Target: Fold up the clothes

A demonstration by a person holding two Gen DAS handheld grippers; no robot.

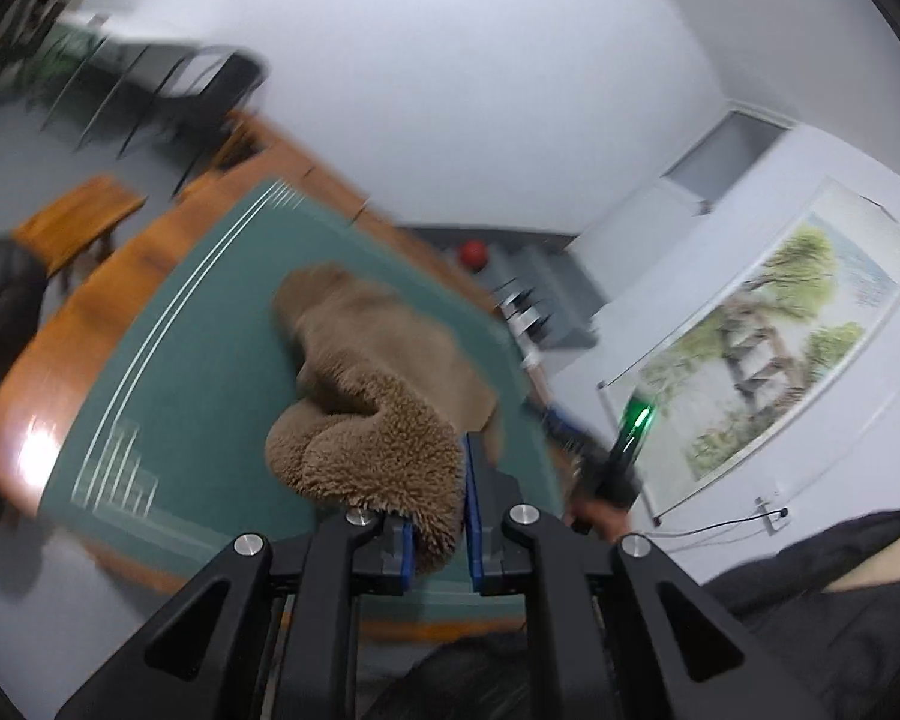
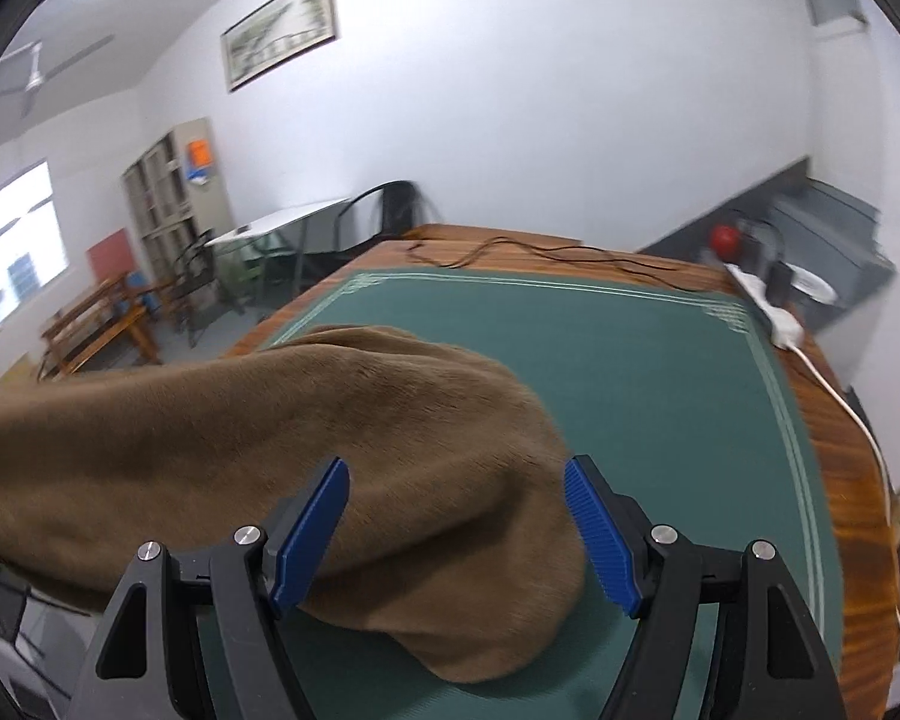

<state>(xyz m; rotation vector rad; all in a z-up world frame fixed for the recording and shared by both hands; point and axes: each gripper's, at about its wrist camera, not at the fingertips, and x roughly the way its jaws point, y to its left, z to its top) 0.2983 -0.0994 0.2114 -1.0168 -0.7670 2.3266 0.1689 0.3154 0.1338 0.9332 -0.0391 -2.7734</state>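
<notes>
A brown fleece garment lies bunched on the green mat. One fluffy fold of it is lifted toward the camera. My left gripper is shut on that fold, with the blue pads pressed into the pile. In the right wrist view the smooth side of the garment stretches from the left edge across the mat. My right gripper hovers open over its rounded end. The blue pads stand wide apart and the cloth passes beneath them. The left wrist view is blurred.
The mat covers a wooden table. A white power strip with its cord and a black cable lie near the far edges. A red ball sits beyond the table. A black chair and wooden benches stand behind.
</notes>
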